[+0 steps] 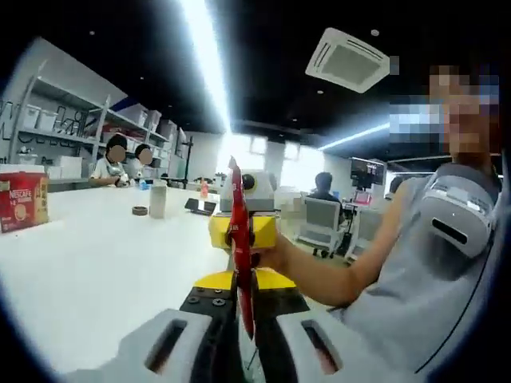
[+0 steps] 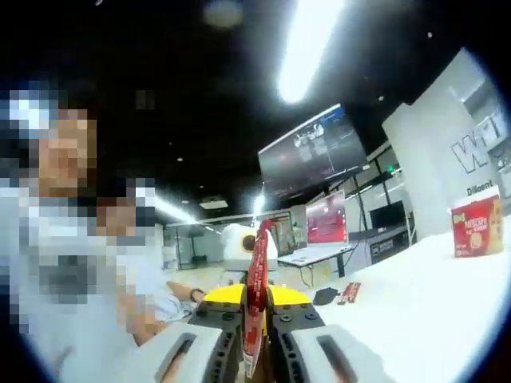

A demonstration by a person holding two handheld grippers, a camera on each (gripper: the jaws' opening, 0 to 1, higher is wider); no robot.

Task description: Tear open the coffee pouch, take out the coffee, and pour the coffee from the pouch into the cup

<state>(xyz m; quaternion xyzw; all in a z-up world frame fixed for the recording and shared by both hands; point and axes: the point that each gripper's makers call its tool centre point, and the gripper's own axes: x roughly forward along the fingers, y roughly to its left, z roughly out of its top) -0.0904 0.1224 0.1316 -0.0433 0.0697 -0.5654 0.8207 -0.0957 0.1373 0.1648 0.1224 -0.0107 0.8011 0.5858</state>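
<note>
Clamped between both grippers, left gripper [image 1: 239, 339] and right gripper [image 2: 255, 347] facing each other, the red pouch [image 1: 239, 239] hangs edge-on above the white bench [image 1: 88, 263], likely stretched taut for tearing, still unopened.

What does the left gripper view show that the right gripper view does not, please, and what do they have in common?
The left gripper view alone has two seated people by shelving, a white cup on the table, and a ceiling air vent. The right gripper view alone has a large dark wall screen and a small red sachet lying on the table. Both show the red coffee pouch pinched edge-on between both grippers, and a red Nescafe box.
</note>
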